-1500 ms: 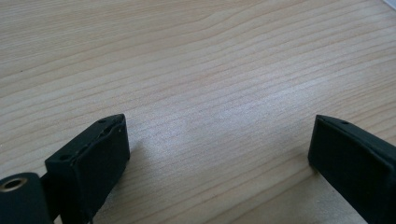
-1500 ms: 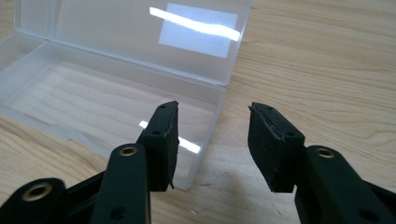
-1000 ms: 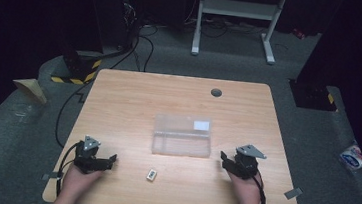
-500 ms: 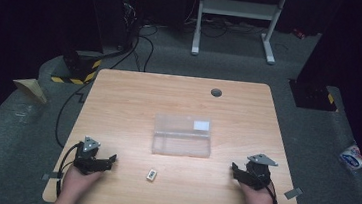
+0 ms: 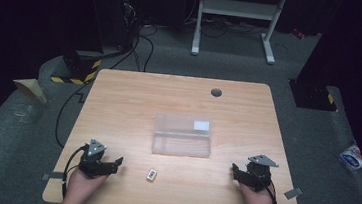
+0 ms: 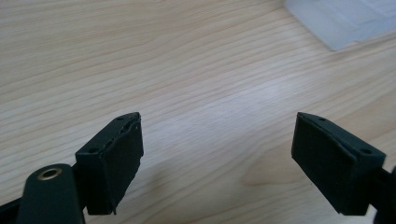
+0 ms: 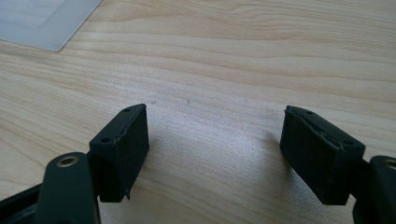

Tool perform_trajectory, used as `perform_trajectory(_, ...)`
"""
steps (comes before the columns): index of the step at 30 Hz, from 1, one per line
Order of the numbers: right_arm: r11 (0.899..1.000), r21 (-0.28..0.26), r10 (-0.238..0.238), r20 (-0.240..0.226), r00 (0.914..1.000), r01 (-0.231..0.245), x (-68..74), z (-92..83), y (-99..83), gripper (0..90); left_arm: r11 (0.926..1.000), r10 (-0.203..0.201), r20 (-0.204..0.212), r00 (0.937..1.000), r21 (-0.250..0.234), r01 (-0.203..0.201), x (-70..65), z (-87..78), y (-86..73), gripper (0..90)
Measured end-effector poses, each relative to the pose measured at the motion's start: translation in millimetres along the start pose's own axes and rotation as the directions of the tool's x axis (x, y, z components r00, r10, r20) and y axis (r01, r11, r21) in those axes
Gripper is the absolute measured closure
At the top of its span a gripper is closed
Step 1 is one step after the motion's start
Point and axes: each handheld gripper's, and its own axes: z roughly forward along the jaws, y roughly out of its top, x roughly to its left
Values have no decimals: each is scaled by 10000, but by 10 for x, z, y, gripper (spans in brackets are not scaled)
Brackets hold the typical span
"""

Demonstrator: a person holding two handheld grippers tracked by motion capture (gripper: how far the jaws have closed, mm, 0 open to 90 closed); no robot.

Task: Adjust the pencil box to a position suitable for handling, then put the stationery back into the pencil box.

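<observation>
Your worktop (image 5: 119,101) is a light wood-grain slab, mostly bare. Biggest thing on it is the clear plastic box (image 5: 182,135) with a white label at one corner, sitting ahead of and between your two grippers, well apart from both. Your left hand-held gripper (image 5: 119,162) is near your edge of the worktop, jaws wide apart with nothing but bare wood between the pads; they've just been closing a little. Your right hand-held gripper (image 5: 234,168) is over on the other side, also gaping with nothing in it, and its jaws have just been opening. The small white block (image 5: 151,174) lies flat just to the right of your left gripper's tips, not touching, well apart from the right one.
</observation>
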Motion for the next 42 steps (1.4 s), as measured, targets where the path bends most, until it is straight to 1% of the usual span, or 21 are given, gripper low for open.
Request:
perform_trajectory(4, 10000, 8, 43, 27, 10000, -43, 5, 3, 3, 237, 9995, 271, 404, 9988, -149, -265, -158, -5, 48, 171)
perform_trajectory(7, 10000, 9, 34, 32, 10000, -34, 6, 2, 3, 239, 9983, 558, 728, 9958, -188, -546, -296, 12, 78, 171)
perform_trajectory(9, 10000, 6, 37, 50, 10000, -37, 8, 2, 2, 240, 9972, 737, 955, 9927, -173, -724, -386, 26, 92, 171)
perform_trajectory(13, 10000, 4, 56, 78, 10000, -56, 11, 3, 3, 242, 9961, 882, 1397, 9863, -148, -870, -563, 63, 108, 171)
perform_trajectory(14, 10000, 11, 81, 78, 9999, -81, 13, 3, 4, 242, 9951, 990, 1479, 9840, -146, -979, -617, 72, 113, 171)
perform_trajectory(16, 10000, 11, 79, 77, 9999, -79, 13, 2, 4, 242, 9938, 1115, 1557, 9815, -163, -1103, -691, 88, 115, 171)
perform_trajectory(18, 10000, 12, 78, 77, 9999, -78, 13, 2, 4, 242, 9905, 1368, 1591, 9777, -114, -1367, -758, 115, 119, 171)
perform_trajectory(20, 10000, 15, 77, 82, 9999, -77, 14, 2, 4, 243, 9906, 1343, 1792, 9746, -3, -1365, -821, 149, 111, 171)
perform_trajectory(21, 10000, 12, 77, 82, 9999, -77, 14, 2, 4, 243, 9895, 1411, 1864, 9723, 45, -1445, -849, 166, 106, 172)
perform_trajectory(22, 10000, 11, 69, 83, 9999, -69, 14, 2, 4, 244, 9884, 1472, 1862, 9714, 96, -1516, -889, 185, 99, 176)
perform_trajectory(23, 10000, 27, 67, 91, 9999, -67, 15, 1, 4, 245, 9872, 1540, 1871, 9702, 125, -1591, -906, 193, 98, 176)
perform_trajectory(25, 10000, 20, 47, 102, 9999, -48, 14, 1, 4, 245, 9869, 1548, 1934, 9688, 140, -1604, -947, 210, 94, 189)
perform_trajectory(28, 10000, 19, 50, 100, 9999, -50, 14, 2, 4, 245, 9863, 1579, 2007, 9668, 146, -1641, -988, 224, 88, 236)
perform_trajectory(32, 10000, 18, 60, 116, 9999, -60, 17, 1, 4, 247, 9860, 1602, 2093, 9646, 113, -1662, -1027, 224, 66, 324)
perform_trajectory(35, 10000, 14, 61, 117, 9999, -61, 18, 0, 3, 248, 9833, 1780, 2104, 9613, 4, -1821, -1054, 211, 54, 403)
perform_trajectory(37, 10000, 13, 66, 103, 9999, -67, 17, 0, 3, 248, 9813, 1877, 2110, 9593, 15, -1924, -1069, 216, 45, 457)
perform_trajectory(40, 10000, 14, 63, 104, 9999, -63, 17, 0, 3, 248, 9798, 1951, 2170, 9565, 0, -1999, -1074, 224, 37, 530)
perform_trajectory(42, 10000, 14, 64, 99, 9999, -64, 17, 0, 3, 248, 9794, 1980, 2113, 9572, -32, -2019, -1071, 228, 36, 565)
